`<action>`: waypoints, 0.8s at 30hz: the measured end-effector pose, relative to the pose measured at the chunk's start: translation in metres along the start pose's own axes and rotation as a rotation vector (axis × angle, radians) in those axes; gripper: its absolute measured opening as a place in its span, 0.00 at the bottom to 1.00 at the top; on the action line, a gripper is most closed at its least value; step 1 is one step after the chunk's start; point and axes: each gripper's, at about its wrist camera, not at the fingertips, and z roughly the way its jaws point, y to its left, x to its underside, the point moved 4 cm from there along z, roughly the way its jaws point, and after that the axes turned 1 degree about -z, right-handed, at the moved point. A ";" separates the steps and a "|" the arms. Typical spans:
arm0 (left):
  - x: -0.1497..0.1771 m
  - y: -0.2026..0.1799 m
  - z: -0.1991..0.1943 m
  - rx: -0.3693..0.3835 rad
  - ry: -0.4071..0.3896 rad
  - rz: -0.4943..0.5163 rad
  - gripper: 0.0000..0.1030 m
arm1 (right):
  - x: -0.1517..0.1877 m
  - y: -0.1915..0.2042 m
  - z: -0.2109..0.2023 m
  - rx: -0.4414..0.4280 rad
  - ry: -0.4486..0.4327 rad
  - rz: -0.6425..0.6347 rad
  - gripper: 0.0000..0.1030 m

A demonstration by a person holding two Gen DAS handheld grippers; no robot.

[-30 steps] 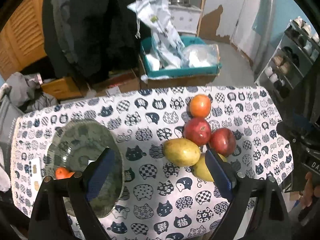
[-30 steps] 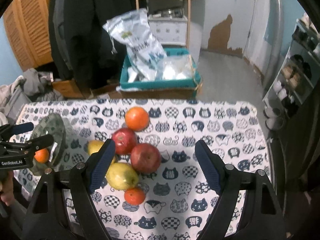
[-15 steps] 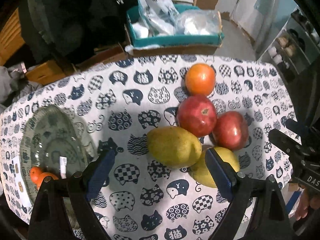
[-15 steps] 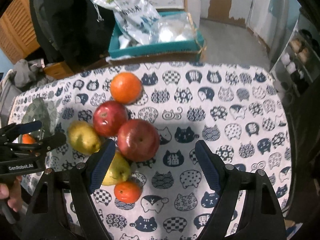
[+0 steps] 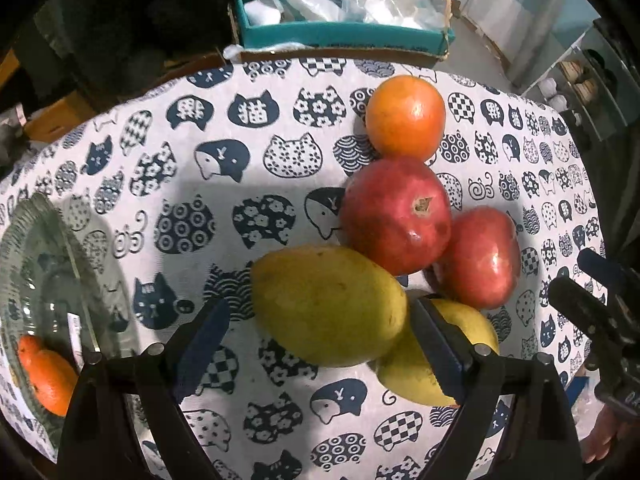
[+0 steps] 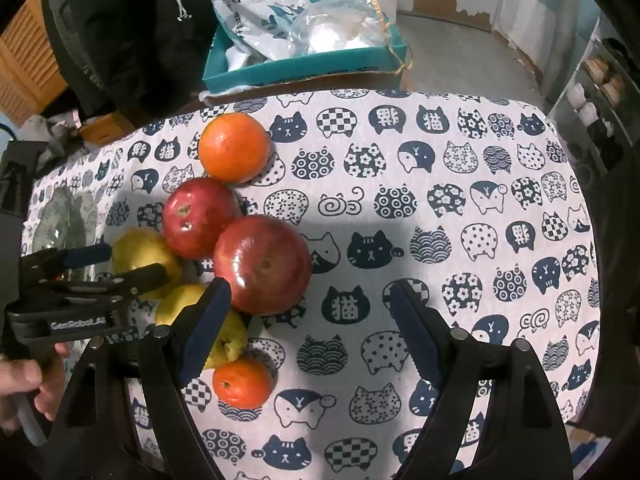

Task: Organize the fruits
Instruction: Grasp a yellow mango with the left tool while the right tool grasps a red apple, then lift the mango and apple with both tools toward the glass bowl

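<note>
Seven fruits are in view. Six lie on my worktop (image 6: 460, 216), which is covered in a white cloth printed with navy cat faces: a large orange (image 5: 405, 118), two red apples (image 5: 396, 216) (image 5: 478, 258), a large yellow-green mango (image 5: 328, 306), a second yellow mango (image 5: 416, 372) tucked under it, and a small mandarin (image 6: 243, 382) at the near edge of the pile. The first five sit packed in a touching cluster near the worktop's middle; whether the mandarin touches the second mango I cannot tell. The seventh, another small mandarin (image 5: 46, 376), already lies in the clear ribbed glass bowl (image 5: 24, 240) at the left end.

Risks, as I judge them: the fruits lean on one another, so lifting the large mango may set the apples or the orange rolling, and the orange sits near the far edge. The right pad of my left tongs (image 5: 320, 344) stands between the two mangoes, so closing there could nip both or shove the lower one aside. My two tongs work close together and could collide. The mango is smooth and rounded and may slip from a shallow grip.

Left tongs: wide open, straddling the large mango, gripping nothing. Right tongs (image 6: 308, 332): wide open, empty, its left pad just beside the nearer apple and over the second mango, contact uncertain.
</note>
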 end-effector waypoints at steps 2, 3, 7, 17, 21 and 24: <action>0.000 -0.001 0.005 0.000 0.006 0.008 0.89 | -0.001 0.001 0.002 -0.002 0.003 -0.002 0.80; 0.000 -0.001 0.008 0.006 0.011 0.008 0.88 | -0.001 0.002 0.003 -0.004 0.005 -0.002 0.80; 0.001 -0.002 0.011 0.046 0.014 -0.001 0.81 | -0.002 0.004 0.007 -0.013 0.011 -0.004 0.80; 0.008 0.008 -0.003 0.002 -0.021 0.032 0.81 | -0.008 0.021 0.039 -0.061 0.078 -0.029 0.80; 0.009 0.015 -0.012 -0.001 -0.044 0.034 0.81 | -0.009 0.027 0.056 -0.070 0.114 -0.038 0.80; 0.010 0.021 -0.017 -0.011 -0.059 0.033 0.81 | -0.011 0.031 0.067 -0.065 0.138 -0.043 0.80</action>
